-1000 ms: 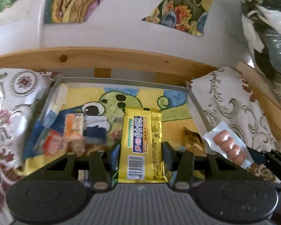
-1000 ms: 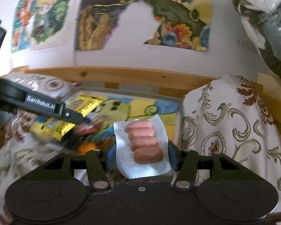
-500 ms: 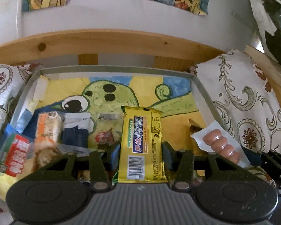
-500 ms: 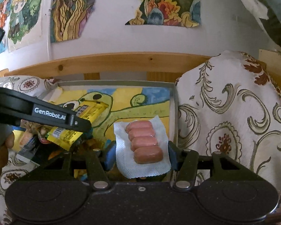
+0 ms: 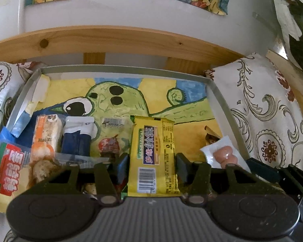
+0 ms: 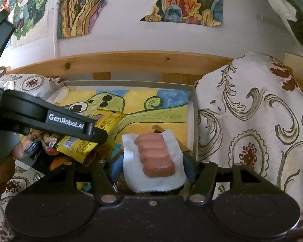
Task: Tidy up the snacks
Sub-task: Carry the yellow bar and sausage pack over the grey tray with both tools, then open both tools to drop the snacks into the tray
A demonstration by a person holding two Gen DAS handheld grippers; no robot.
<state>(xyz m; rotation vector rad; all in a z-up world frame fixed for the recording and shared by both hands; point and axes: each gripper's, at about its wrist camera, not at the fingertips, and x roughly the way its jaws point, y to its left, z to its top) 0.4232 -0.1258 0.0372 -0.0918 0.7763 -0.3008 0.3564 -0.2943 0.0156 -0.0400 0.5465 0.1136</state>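
Painted tray [image 5: 222, 104]: left gripper [image 5: 152, 166] opening around yellow bar [image 5: 153, 153]; right gripper [image 6: 151, 166] opening around sausage pack [image 6: 154, 157].

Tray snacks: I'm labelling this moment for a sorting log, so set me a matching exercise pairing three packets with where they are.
Things:
1. yellow snack bar
2. sausage packet
3. orange packet

Places:
A. left part of the tray
B. between the left gripper's opening jaws
C. between the right gripper's opening jaws

Pairs: 1-B, 2-C, 3-A
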